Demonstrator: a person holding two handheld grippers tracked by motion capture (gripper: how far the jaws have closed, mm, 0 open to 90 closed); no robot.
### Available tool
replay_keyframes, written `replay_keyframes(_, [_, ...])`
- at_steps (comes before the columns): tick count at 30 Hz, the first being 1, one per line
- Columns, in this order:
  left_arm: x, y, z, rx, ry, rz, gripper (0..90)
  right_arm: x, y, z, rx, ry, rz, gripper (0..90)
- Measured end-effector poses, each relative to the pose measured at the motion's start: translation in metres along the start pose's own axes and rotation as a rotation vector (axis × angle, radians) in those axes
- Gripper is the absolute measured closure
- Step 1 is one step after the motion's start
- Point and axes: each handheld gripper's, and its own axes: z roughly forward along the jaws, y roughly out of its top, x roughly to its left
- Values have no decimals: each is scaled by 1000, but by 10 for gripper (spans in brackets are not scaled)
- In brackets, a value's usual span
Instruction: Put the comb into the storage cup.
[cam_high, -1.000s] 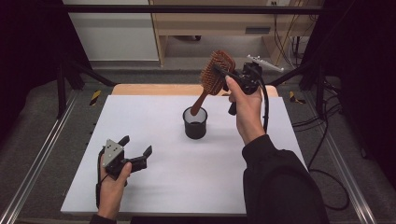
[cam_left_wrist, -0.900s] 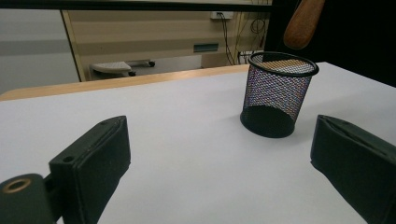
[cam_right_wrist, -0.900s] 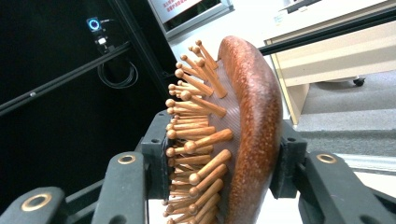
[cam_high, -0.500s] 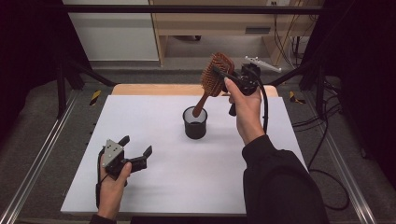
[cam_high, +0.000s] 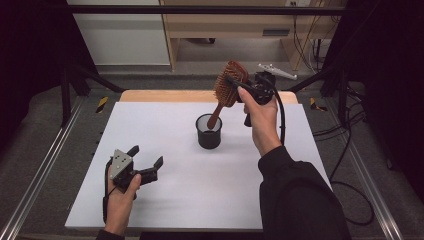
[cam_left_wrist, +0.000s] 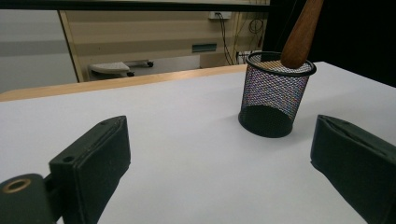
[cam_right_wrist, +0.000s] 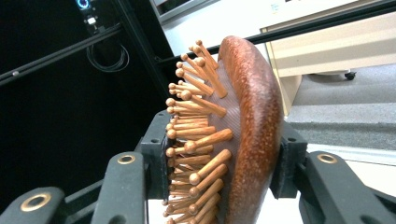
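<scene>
My right gripper (cam_high: 239, 86) is shut on the head of a wooden hairbrush (cam_high: 229, 85), held above the table's far middle. The brush slants down to the left, and its handle tip dips into a black mesh cup (cam_high: 209, 132). In the right gripper view the bristled brush head (cam_right_wrist: 243, 135) is clamped between both jaws of the right gripper (cam_right_wrist: 224, 168). My left gripper (cam_high: 146, 155) rests at the near left of the white table (cam_high: 165, 200), open with nothing in it. In the left gripper view, the left gripper (cam_left_wrist: 220, 126) faces the mesh cup (cam_left_wrist: 275, 95) and the brush handle (cam_left_wrist: 301, 32).
A wooden strip (cam_high: 150, 96) runs along the table's far edge. Metal rails (cam_high: 45, 170) flank the table on both sides. A pale cabinet and a wooden bench (cam_high: 225, 25) stand beyond it. Cables (cam_high: 345, 150) lie on the floor at the right.
The right hand has lowered the brush slightly, so its handle tip sits a little deeper in the cup. The left gripper has not moved.
</scene>
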Motion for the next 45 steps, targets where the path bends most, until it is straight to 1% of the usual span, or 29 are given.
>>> replay_keyframes(7, [0,0,0,-1,0,-3,49,0,-7,12,22,-5,-17,516])
replay_keyframes(10, [0,0,0,-1,4,0,49,1,-13,20,43,-5,-26,516])
replay_keyframes(12, [1,0,0,1,-2,-1,49,2,-17,26,53,-2,-28,516])
replay_keyframes(17, [1,0,0,2,5,-3,49,3,-26,36,78,-9,-44,515])
replay_keyframes(20, [1,0,0,1,5,-2,49,1,-33,40,89,-11,-31,515])
replay_keyframes(24, [1,0,0,-2,-2,-3,46,-1,-42,45,102,-12,-31,515])
replay_keyframes(28, [2,0,0,0,3,-4,46,-4,-50,48,119,-15,-32,515])
replay_keyframes(29, [1,-1,0,1,-3,-10,45,-5,-51,48,121,-15,-33,514])
replay_keyframes(31, [1,0,0,2,2,-4,46,-6,-54,48,130,-15,-31,514])
replay_keyframes(36, [1,0,0,1,-1,-5,45,-8,-57,49,130,-8,-7,514])
replay_keyframes(37, [1,0,0,1,-9,-13,44,-8,-58,49,129,-5,-9,514])
replay_keyframes(39, [1,0,0,-2,-12,-12,45,-9,-61,50,129,0,-12,514])
replay_keyframes(42, [1,0,0,-2,-12,-22,44,-11,-64,51,116,0,5,513])
replay_keyframes(45, [1,0,-1,-4,-12,-21,45,-14,-65,51,116,0,19,511])
